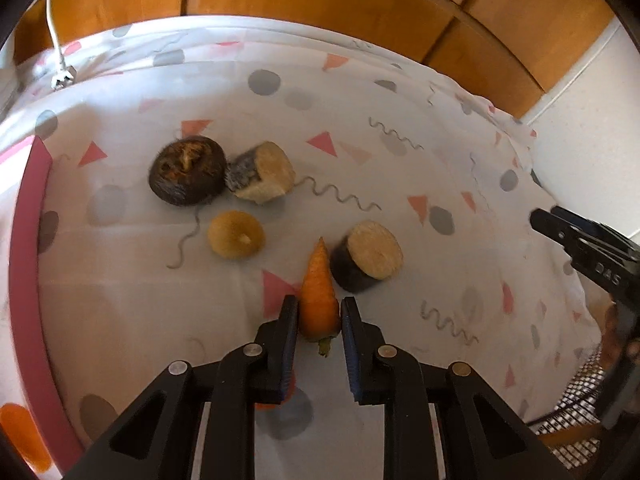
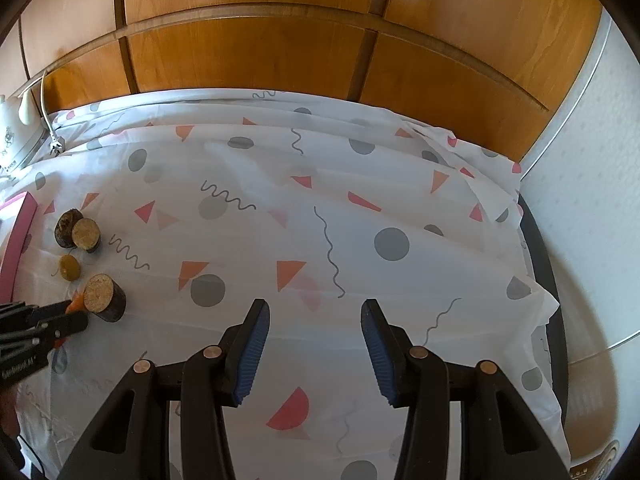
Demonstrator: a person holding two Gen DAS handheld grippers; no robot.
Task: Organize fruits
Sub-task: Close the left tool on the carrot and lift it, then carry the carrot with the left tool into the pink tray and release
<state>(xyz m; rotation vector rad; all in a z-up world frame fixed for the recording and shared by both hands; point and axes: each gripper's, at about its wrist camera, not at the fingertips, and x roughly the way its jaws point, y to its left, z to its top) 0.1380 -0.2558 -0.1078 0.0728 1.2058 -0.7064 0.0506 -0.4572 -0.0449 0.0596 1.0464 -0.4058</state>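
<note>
My left gripper (image 1: 319, 310) is shut on the thick end of an orange carrot (image 1: 318, 296), whose tip points away from me. Beyond it on the patterned cloth lie a dark cut root piece with a pale face (image 1: 368, 256), a small round yellow-brown fruit (image 1: 236, 234), a dark round root (image 1: 187, 170) and another cut piece (image 1: 262, 178). In the right wrist view these sit at the far left: the cut piece (image 2: 105, 296), the small fruit (image 2: 70, 268), the pair (image 2: 78, 232). My right gripper (image 2: 315, 316) is open and empty over bare cloth.
A pink tray rim (image 1: 26, 280) curves along the left, also in the right wrist view (image 2: 16, 236). Wooden cabinet doors (image 2: 280, 40) stand behind the table. A white cable and plug (image 1: 60, 76) lie at the back left. The right gripper shows at the right edge (image 1: 580, 248).
</note>
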